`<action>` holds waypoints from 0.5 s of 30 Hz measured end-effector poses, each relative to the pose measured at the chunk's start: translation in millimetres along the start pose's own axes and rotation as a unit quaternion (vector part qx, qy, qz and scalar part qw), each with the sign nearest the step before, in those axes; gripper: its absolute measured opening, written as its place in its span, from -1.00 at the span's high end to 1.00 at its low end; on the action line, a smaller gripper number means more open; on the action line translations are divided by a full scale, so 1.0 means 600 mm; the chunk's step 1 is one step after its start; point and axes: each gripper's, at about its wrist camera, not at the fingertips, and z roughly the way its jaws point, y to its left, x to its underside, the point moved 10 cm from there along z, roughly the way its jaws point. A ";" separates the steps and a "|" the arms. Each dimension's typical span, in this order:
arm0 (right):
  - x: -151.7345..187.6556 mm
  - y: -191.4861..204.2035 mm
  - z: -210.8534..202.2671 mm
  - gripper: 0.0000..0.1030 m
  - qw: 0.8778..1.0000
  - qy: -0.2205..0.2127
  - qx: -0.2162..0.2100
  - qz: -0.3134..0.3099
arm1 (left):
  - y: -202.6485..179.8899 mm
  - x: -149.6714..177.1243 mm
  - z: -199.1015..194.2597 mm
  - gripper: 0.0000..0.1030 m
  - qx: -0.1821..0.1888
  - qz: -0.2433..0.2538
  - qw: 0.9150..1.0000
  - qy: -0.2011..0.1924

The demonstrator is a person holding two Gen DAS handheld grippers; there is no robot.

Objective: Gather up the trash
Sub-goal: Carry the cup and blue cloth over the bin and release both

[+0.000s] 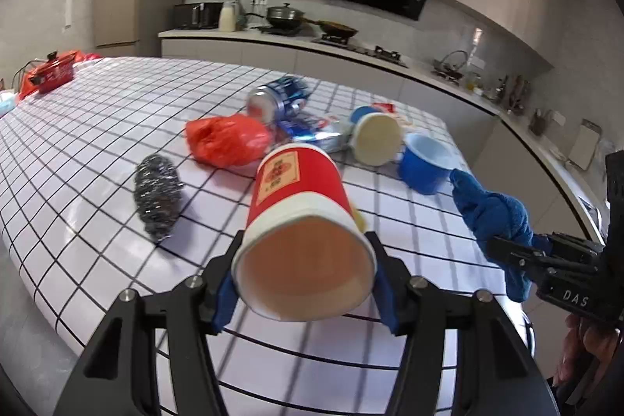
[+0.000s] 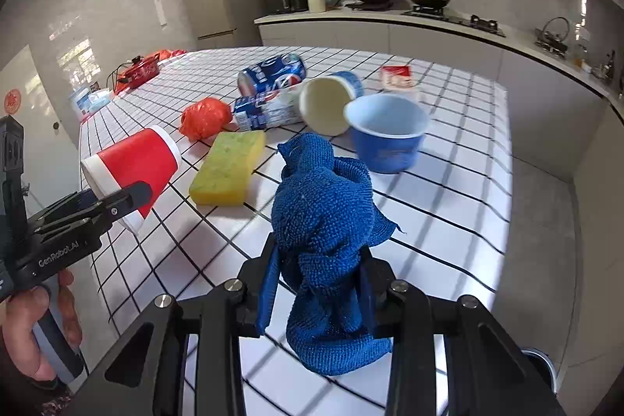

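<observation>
Red paper cup (image 1: 300, 221): lifted clear of the desk (image 1: 97, 143), lying sideways between the fingers of the left hand-held gripper (image 1: 304, 283), open mouth toward the camera.
Left grip: narrowed onto the cup near its rim; the wall is thin, so I would squeeze no harder or it may buckle and slip.
Blue cloth (image 2: 323, 232): bunched and pinched in the right hand-held gripper (image 2: 319, 283), hanging loose above the desk.
Carrying: judged, both loads go to a bin; none shows clearly, so move level and slow, cup mouth tilted up.
Yellow sponge (image 2: 228, 168): at 10 o'clock from the cloth, flat on the desk.
Orange bag (image 2: 206, 117): beyond the sponge, at 11 o'clock.
Cans (image 2: 271, 77): crushed, behind the bag, at 12 o'clock.
Blue tubs (image 2: 386, 131): at 1 o'clock, one upright, one tipped.
Steel scourer (image 1: 158, 193): at 9 o'clock from the cup.
</observation>
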 end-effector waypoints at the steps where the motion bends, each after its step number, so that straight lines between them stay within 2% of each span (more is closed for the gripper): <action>1: 0.001 -0.008 -0.014 0.27 1.000 -0.005 0.004 0.003 | -0.011 0.000 -0.003 -0.14 0.006 0.003 1.000 0.000; 7: 0.023 -0.062 -0.089 0.27 0.999 -0.024 0.035 0.024 | -0.096 0.007 -0.015 -0.14 0.043 0.028 0.999 -0.002; 15: 0.072 -0.150 -0.191 0.27 0.994 -0.041 0.083 0.061 | -0.227 0.029 -0.035 -0.14 0.099 0.070 0.993 0.000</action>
